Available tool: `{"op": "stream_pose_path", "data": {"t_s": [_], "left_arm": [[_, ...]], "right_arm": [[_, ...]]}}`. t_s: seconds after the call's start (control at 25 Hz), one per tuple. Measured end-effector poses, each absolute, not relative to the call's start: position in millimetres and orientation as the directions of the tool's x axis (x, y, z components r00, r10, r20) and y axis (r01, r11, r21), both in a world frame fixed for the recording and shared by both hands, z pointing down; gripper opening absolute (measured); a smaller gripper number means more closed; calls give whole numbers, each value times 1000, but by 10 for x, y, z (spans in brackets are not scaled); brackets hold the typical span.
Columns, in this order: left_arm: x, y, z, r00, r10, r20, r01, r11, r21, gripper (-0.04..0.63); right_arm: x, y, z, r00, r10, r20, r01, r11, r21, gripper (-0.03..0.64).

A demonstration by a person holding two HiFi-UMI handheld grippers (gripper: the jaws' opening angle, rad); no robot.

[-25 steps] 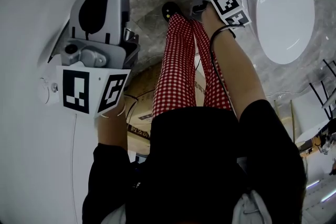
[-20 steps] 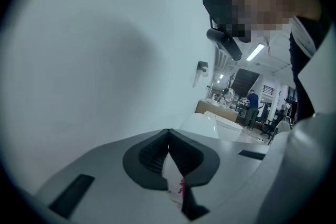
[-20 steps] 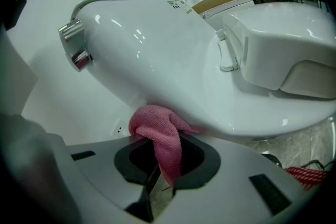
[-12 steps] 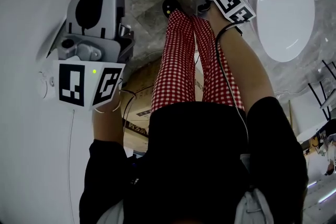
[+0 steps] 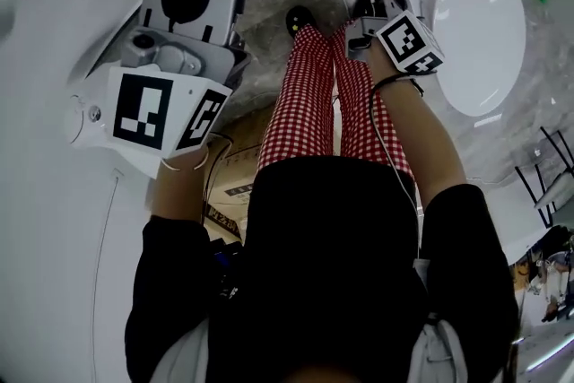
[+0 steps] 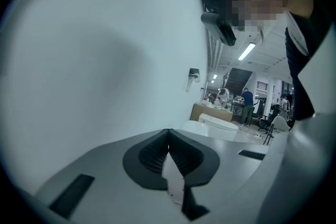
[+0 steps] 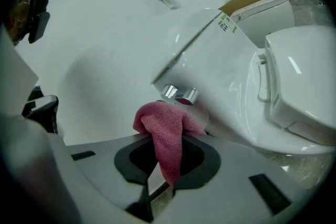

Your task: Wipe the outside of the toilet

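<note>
Jaws of your right gripper [image 7: 164, 162] are pinched tight on the pink cloth [image 7: 165, 126], whose bunched end sits just under the chrome flush lever [image 7: 178, 93] on the toilet [image 7: 247, 97] tank's side. Tank and bowl stretch off to the jaws' right. Your left gripper [image 6: 168, 136] is closed on nothing, facing the white wall [image 6: 105, 50], well apart from the toilet
</note>
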State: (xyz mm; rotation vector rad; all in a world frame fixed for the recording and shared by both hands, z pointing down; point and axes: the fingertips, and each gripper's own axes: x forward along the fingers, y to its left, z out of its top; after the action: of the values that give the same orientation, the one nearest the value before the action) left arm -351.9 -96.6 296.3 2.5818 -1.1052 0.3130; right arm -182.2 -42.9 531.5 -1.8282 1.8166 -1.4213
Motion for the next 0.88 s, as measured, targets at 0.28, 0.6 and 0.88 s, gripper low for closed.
{"op": "stream_pose_path", "data": {"t_s": [0.28,0.6,0.88], "left_arm": [[-3494,-879,2521,714,-635,295,-694,-698,178,6],[-3521,-641,2116,749,-581,320,-641,-758,125,6],[-3857,-358,1760,760,-547,351,-613,-782,111,6]], "right_arm": [[-2100,-639,4279,-314,-905,289,-608,-42,-793,72],[-2287,-874,2943,-425,-903,66,-649,254,-717,72],[-2754,-632,2213,-633,-771,-65,-584,531,-613,72]]}}
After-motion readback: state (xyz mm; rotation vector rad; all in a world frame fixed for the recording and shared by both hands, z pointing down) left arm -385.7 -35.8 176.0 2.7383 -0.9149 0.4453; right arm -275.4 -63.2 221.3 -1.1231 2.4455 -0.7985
